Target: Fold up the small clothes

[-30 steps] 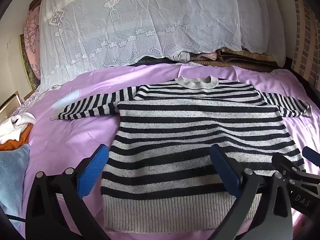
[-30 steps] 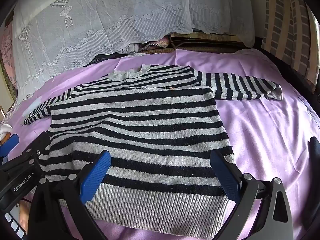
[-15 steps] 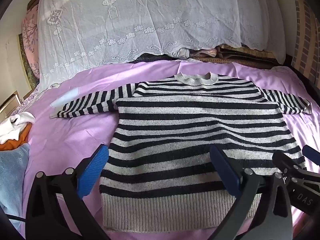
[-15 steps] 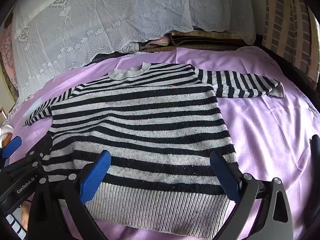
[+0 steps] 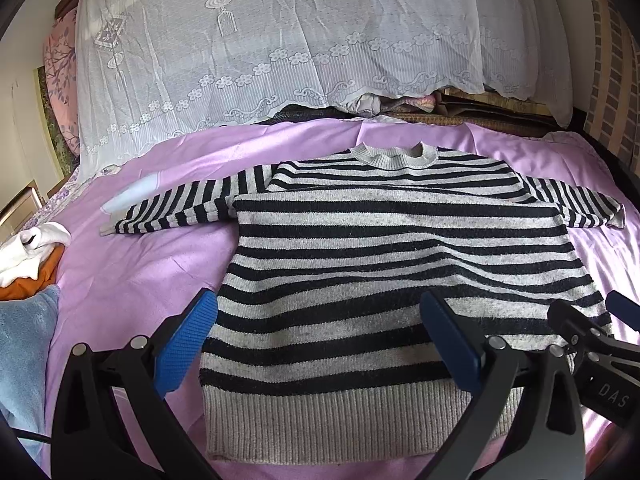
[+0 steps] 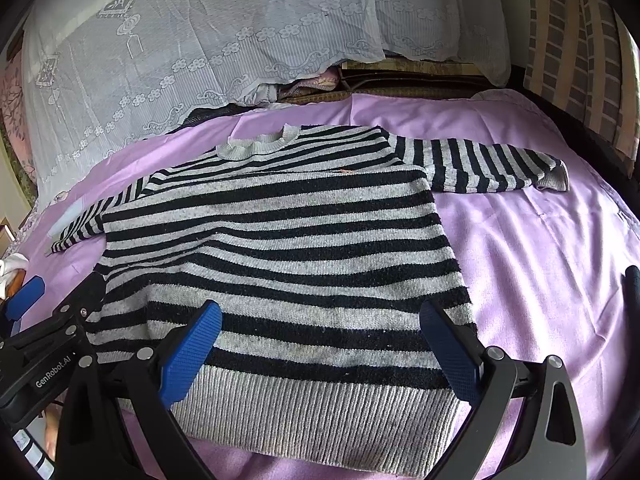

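Fuzzy knit sweater (image 5: 400, 264) on smooth, faintly glossy purple sheet (image 5: 132, 280)

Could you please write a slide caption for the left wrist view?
Open left gripper above the hem of a striped sweater spread flat on a purple sheet.

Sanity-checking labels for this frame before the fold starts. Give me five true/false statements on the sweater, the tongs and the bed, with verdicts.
1. The black-and-grey striped knit sweater lies flat with both sleeves spread out. True.
2. The left tongs are shut on the ribbed grey hem. False: their jaws stand wide apart above the sweater and hold nothing.
3. The sweater rests on a green bedsheet. False: it lies on a lilac satin bedsheet.
4. The right tongs are open, with blue pads over the lower part of the sweater. True.
5. The grey round collar points toward the tongs. False: it faces away, toward the white lace cover.
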A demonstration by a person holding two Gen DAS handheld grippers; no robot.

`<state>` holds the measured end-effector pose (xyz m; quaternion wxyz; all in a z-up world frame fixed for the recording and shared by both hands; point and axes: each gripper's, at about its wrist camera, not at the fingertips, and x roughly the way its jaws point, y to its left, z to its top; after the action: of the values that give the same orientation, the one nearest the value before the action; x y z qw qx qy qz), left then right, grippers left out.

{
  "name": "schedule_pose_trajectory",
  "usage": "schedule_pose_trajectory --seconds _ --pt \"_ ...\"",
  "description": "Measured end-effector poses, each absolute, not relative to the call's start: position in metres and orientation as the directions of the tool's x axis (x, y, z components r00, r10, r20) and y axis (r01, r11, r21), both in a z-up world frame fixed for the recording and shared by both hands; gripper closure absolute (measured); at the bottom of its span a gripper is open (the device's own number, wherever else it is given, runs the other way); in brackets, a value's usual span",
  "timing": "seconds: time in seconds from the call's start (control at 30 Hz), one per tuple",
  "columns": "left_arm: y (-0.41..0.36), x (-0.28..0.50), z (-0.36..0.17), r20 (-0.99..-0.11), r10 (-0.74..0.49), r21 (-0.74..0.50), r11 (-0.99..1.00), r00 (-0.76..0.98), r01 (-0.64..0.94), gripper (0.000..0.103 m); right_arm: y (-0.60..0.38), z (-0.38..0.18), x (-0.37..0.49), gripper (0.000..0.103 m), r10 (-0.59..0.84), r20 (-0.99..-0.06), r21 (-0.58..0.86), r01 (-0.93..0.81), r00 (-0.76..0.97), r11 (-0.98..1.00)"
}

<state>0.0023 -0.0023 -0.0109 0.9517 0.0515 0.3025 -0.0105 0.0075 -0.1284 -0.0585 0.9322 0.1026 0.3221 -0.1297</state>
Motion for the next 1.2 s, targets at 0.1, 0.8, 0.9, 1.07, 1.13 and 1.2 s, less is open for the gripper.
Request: schedule_pose_trajectory --seconds 0.1,0.8,0.9,1.07,1.13,1.2 --pt "-0.0021 0.0025 -0.011 -0.577 0.012 0.093 0.994 0.817 0.051 0.004 -0.1284 -0.0581 0.0075 0.003 -0.174 -0.628 0.111 0.308 0.759 0.945" --pt "-0.0012 0.0017 -0.0108 -0.579 0.016 0.098 0.994 0.815 0.05 0.004 -0.1282 -0.0588 0.0077 0.003 -0.163 -0.633 0.131 0.312 0.757 0.941" --pt "-0.0013 0.0018 -0.0108 -0.579 0.016 0.098 0.994 0.815 0.05 0.004 -0.1283 -0.0585 0.0075 0.003 -0.161 -0.632 0.134 0.312 0.758 0.94" --pt "-0.001 0.0024 -0.0105 -0.58 0.015 0.098 0.994 0.814 0.052 0.004 -0.1235 -0.0611 0.0053 0.003 -0.155 -0.631 0.15 0.315 0.76 0.937" --pt "-0.0009 0.0025 -0.0105 -0.581 0.014 0.098 0.994 0.814 0.052 0.004 -0.1287 -0.0596 0.0064 0.003 -0.147 -0.633 0.162 0.316 0.76 0.935" --pt "-0.0009 0.0026 -0.0104 -0.582 0.014 0.098 0.994 0.813 0.053 0.004 -0.129 -0.0597 0.0065 0.003 -0.144 -0.634 0.168 0.317 0.76 0.933"
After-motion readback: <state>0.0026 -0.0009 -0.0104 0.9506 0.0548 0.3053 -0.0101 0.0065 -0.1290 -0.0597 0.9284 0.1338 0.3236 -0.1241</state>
